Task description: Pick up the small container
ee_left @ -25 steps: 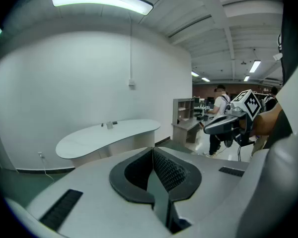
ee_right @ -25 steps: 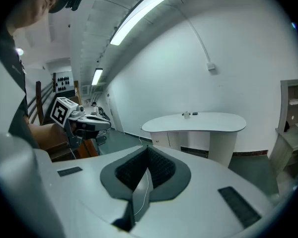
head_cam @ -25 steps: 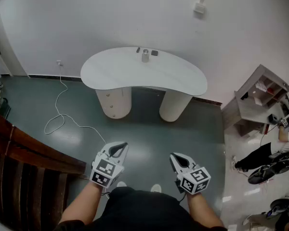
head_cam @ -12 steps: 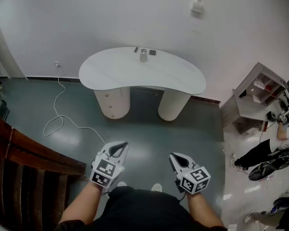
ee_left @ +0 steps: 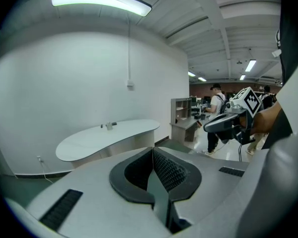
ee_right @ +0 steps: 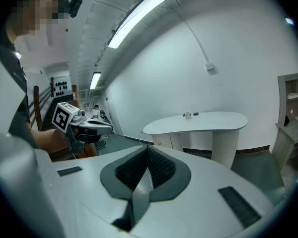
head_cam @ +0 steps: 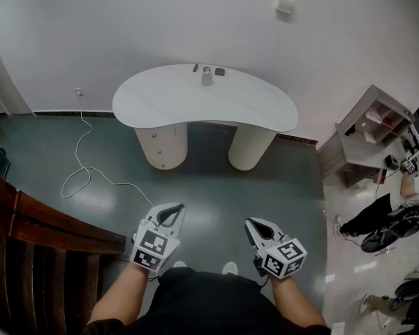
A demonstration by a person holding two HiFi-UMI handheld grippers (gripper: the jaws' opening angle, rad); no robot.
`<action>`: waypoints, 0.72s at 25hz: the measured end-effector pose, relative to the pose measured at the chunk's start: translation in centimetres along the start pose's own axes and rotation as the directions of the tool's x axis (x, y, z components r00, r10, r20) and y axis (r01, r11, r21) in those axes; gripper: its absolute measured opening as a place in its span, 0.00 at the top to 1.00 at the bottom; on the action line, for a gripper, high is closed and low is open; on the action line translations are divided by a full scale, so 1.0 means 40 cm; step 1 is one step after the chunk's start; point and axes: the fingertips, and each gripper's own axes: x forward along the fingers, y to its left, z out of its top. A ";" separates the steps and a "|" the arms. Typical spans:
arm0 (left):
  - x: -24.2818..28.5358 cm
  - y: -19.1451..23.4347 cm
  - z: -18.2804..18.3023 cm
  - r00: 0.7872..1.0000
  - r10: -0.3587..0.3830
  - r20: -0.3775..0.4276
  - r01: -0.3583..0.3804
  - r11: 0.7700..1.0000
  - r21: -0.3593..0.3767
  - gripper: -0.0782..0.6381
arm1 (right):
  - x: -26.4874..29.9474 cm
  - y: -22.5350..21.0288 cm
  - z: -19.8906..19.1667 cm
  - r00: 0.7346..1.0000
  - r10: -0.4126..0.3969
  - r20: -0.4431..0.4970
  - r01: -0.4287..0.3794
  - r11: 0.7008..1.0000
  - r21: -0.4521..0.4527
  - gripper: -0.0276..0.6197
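The small container (head_cam: 207,75) is a pale little pot standing near the far edge of a white kidney-shaped table (head_cam: 167,103), across the room from me. It also shows tiny in the left gripper view (ee_left: 109,126) and in the right gripper view (ee_right: 188,115). My left gripper (head_cam: 169,216) and right gripper (head_cam: 260,227) hang side by side over the green floor, well short of the table. Both are shut with nothing between the pads. Each shows its own closed jaws, the left gripper (ee_left: 153,152) and the right gripper (ee_right: 148,151).
Two small dark items (head_cam: 219,71) lie beside the container. A white cable (head_cam: 84,173) loops on the floor left of the table. A grey shelf unit (head_cam: 373,142) and a person's legs (head_cam: 377,218) are at the right. Dark wooden rails (head_cam: 35,250) stand at my left.
The head view has drifted a little, so the table sits slightly further left and higher. Both grippers hold the same place and stay shut.
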 end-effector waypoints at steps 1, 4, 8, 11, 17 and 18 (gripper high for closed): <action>-0.005 0.004 -0.006 1.000 -0.001 -0.002 0.001 1.000 0.012 0.87 | 0.007 0.008 -0.003 1.000 -0.001 -0.002 0.001 1.000 -0.001 0.97; -0.022 0.025 -0.018 1.000 -0.013 0.001 0.013 1.000 0.012 0.87 | 0.033 0.037 -0.006 1.000 -0.004 -0.009 0.004 1.000 -0.005 0.97; -0.049 0.075 -0.041 1.000 -0.017 0.001 0.017 1.000 0.008 0.87 | 0.071 0.081 -0.011 1.000 -0.013 -0.012 0.013 1.000 -0.013 0.97; -0.067 0.104 -0.060 1.000 -0.029 -0.002 0.029 0.999 0.015 0.87 | 0.096 0.109 -0.015 1.000 -0.027 -0.012 0.027 1.000 -0.012 0.97; -0.083 0.140 -0.098 0.998 -0.064 0.002 0.064 0.998 0.008 0.87 | 0.145 0.165 -0.035 0.999 -0.042 -0.033 0.042 0.999 -0.002 0.97; -0.086 0.146 -0.102 0.998 -0.068 0.004 0.068 0.998 -0.001 0.87 | 0.150 0.173 -0.035 0.998 -0.041 -0.038 0.041 0.999 -0.003 0.97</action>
